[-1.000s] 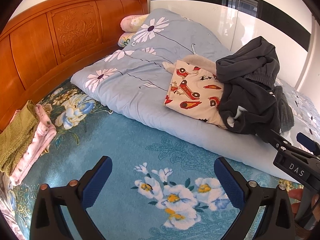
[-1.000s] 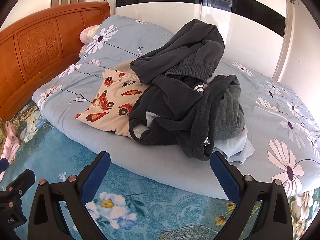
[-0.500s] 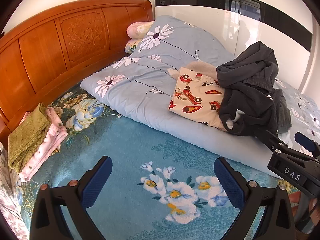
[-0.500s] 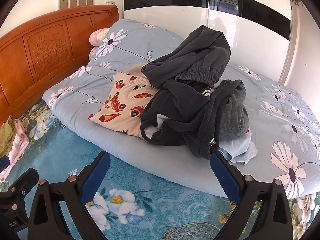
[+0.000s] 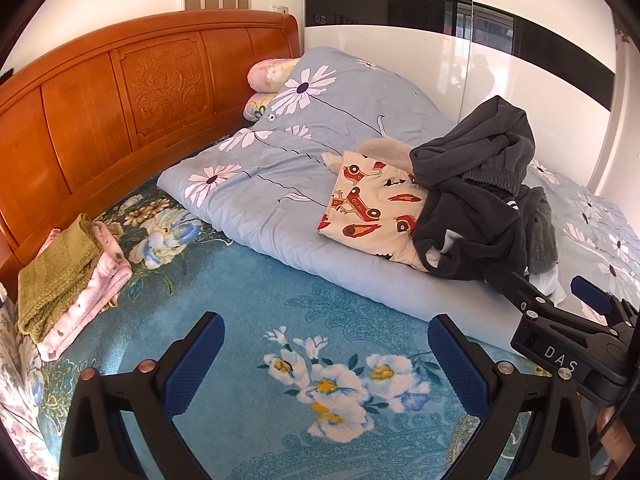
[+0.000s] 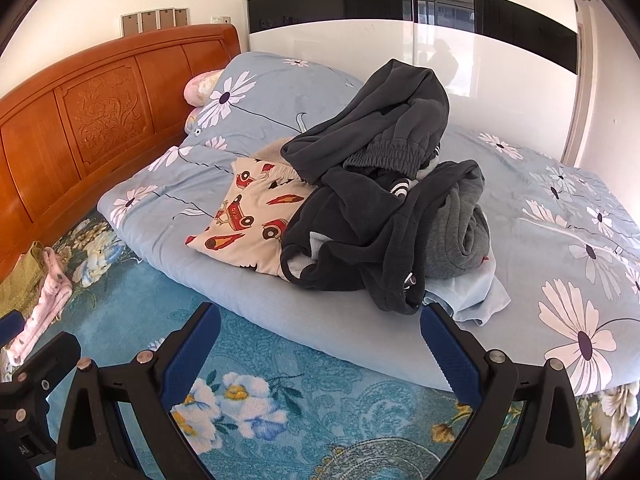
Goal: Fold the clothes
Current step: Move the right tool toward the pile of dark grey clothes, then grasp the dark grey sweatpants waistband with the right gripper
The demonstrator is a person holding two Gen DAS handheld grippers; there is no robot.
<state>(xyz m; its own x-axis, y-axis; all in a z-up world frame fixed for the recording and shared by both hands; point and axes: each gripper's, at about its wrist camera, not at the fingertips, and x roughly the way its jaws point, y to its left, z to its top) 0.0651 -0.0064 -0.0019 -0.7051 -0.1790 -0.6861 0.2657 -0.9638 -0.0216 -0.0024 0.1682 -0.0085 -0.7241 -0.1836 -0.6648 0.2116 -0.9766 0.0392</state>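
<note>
A: What did the left wrist view show?

B: The left gripper hung over the blue floral bedspread, its blue-padded fingers spread wide with nothing between them. Beyond it a light blue daisy quilt lay rumpled toward the wooden headboard. On the quilt sat the clothes pile: a dark grey garment heaped over a cream piece printed with red cars. A folded olive cloth and a pink one lay together at the left, near the headboard. The right gripper poked in from the right edge, close to the pile.

A: And the right wrist view?

B: The right gripper also stood wide apart and empty, above the bedspread and just short of the quilt's edge. The dark grey garment lay straight ahead, on top of the car-print piece, with a lighter grey rolled garment against its right side and a pale blue one sticking out underneath. Part of the left gripper showed at the lower left; from here I couldn't tell its opening.
</note>
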